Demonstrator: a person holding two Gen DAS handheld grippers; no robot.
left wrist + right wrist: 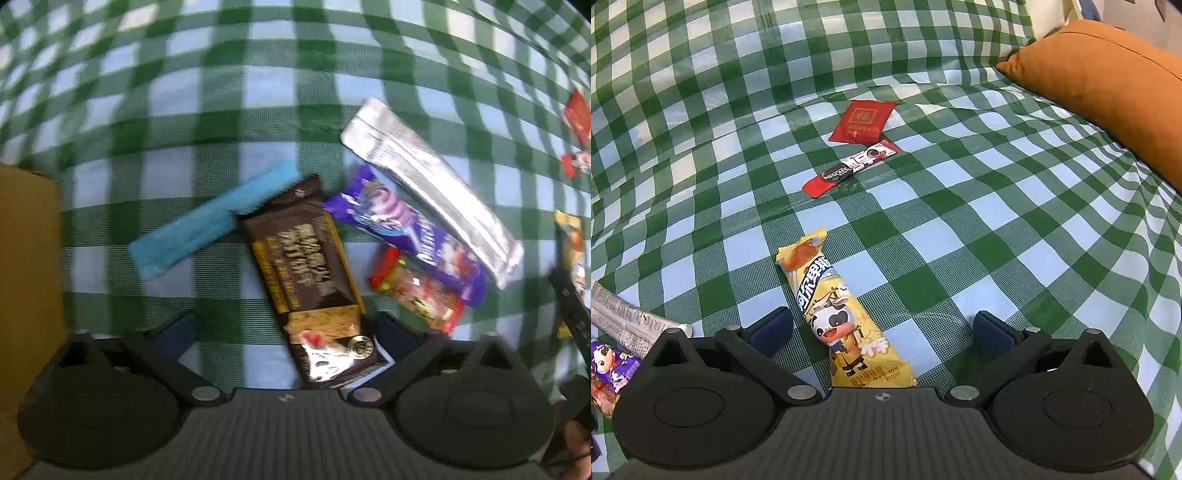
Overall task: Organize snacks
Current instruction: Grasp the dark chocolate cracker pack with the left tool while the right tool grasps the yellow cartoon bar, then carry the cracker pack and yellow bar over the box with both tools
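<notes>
In the left wrist view my left gripper (288,332) is open, its jaws on either side of the near end of a brown chocolate biscuit pack (306,266). Around it lie a blue bar (214,225), a purple packet (410,232), a silver pouch (432,188) and a red-yellow candy pack (417,291). In the right wrist view my right gripper (882,332) is open over a yellow cow-print snack (842,314). Farther off lie a red Nescafe stick (851,168) and a red sachet (862,122).
Everything lies on a green and white checked cloth (960,221). An orange cushion (1108,85) sits at the far right. A cardboard box edge (26,258) stands at the left of the left wrist view. The silver pouch (624,317) and purple packet (613,365) show at the right view's left edge.
</notes>
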